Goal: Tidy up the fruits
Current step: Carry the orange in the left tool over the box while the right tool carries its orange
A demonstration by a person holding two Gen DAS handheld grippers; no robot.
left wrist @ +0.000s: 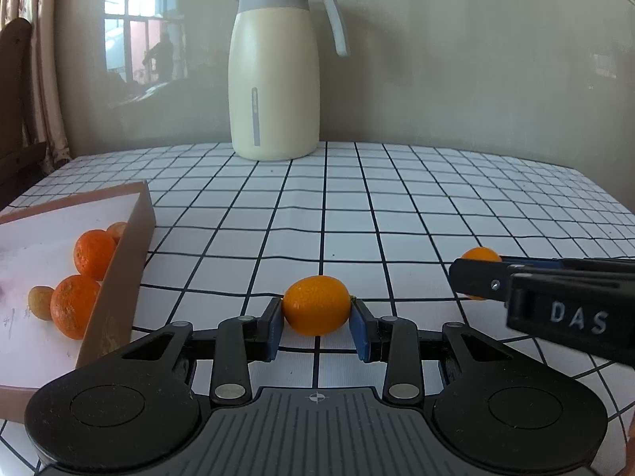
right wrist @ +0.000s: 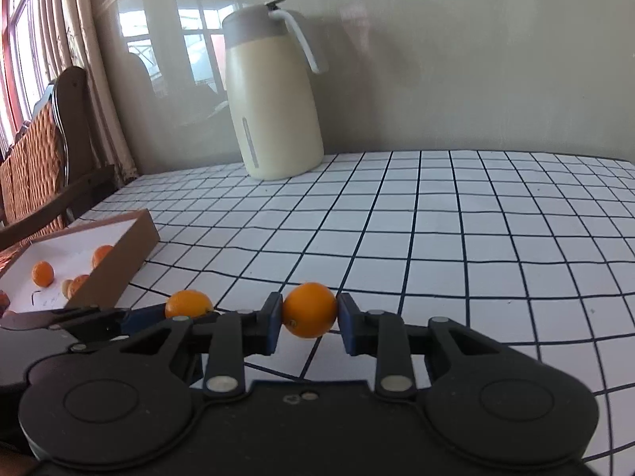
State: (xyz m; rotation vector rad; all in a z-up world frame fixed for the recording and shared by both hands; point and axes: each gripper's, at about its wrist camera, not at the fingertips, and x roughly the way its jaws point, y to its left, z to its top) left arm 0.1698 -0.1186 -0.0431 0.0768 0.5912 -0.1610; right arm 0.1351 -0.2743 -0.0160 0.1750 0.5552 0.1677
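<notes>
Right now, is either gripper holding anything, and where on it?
Both are. The left gripper clamps a small orange fruit across its two ends; the right gripper clamps another orange fruit across its sides.

- The right gripper (right wrist: 310,311) clamps a round orange fruit (right wrist: 310,309) between its blue pads above the checked tablecloth (right wrist: 456,246).
- The left gripper (right wrist: 158,313) holds a second orange fruit (right wrist: 188,303) just left of it.
- A brown box (right wrist: 115,265) at the table's left edge holds more fruit.
- A cream jug (right wrist: 274,103) stands at the far edge.
</notes>
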